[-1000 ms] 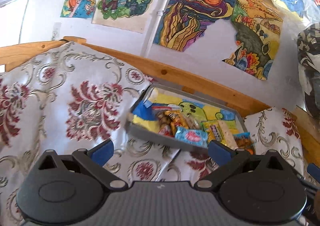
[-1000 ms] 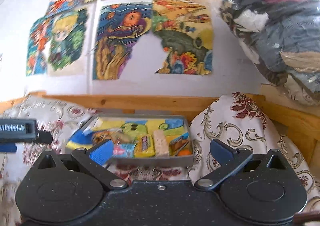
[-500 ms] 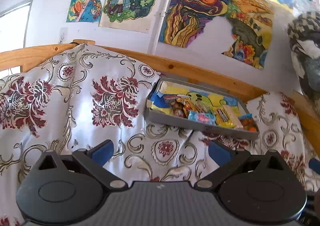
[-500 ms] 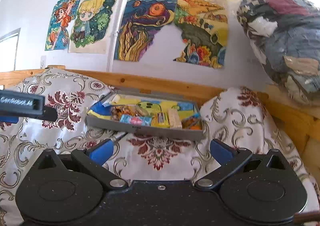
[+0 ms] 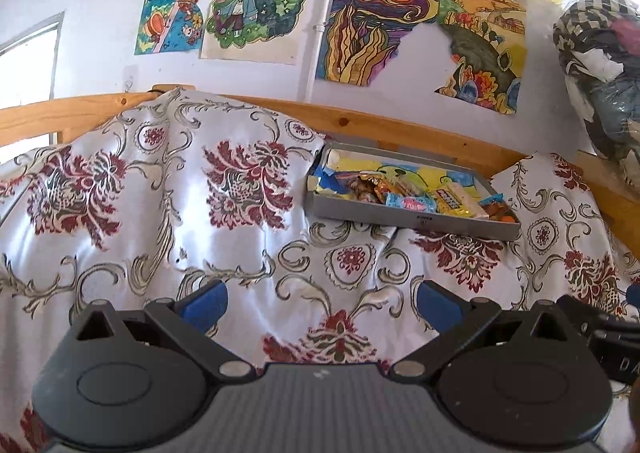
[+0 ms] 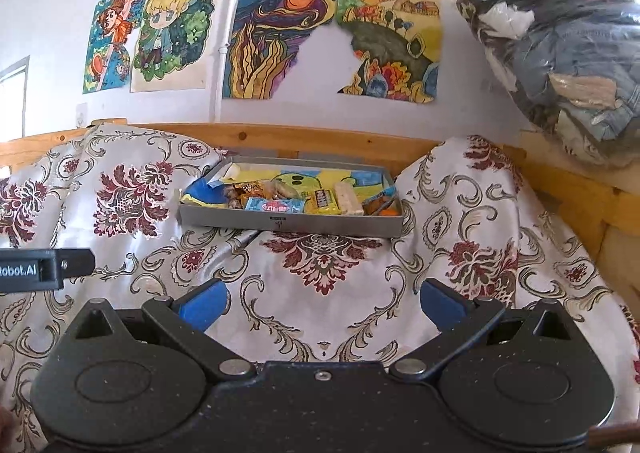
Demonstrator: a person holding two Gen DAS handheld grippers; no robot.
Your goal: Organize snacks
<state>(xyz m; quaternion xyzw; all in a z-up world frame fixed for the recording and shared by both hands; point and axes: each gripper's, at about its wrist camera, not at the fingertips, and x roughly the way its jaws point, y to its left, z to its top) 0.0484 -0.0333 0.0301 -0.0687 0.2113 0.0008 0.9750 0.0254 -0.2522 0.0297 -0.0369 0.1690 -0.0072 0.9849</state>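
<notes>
Both claws hang back from the work, well apart from the snacks. The left claw [image 5: 320, 301] is spread wide with nothing between its blue pads, and the right claw [image 6: 322, 299] is spread the same way, also empty. The edge of the left tool shows at the left margin of the right wrist view.

The snacks lie in a shallow grey tray [image 6: 288, 221] with low straight walls, lined with a bright drawing. It rests on the bed near the far edge, just in front of the wooden bed rail [image 6: 280, 139], in a dip between two humps of bedspread [image 6: 320, 293]. Inside, along the near wall, sit a pale blue candy packet [image 6: 274, 206], a yellow candy box [image 6: 321, 201], a pale wrapped bar [image 6: 345, 197] and an orange wrapper [image 6: 378, 207] at the right end, with crinkly gold-brown wrappers [image 5: 366, 187] towards the left.

Judging by this, the snacks look gathered, so the task seems at or near its end; if anything remains, the next move would call for a long reach forward over soft, glossy, slippery fabric, and thin foil packets will need a low, flat pinch.
</notes>
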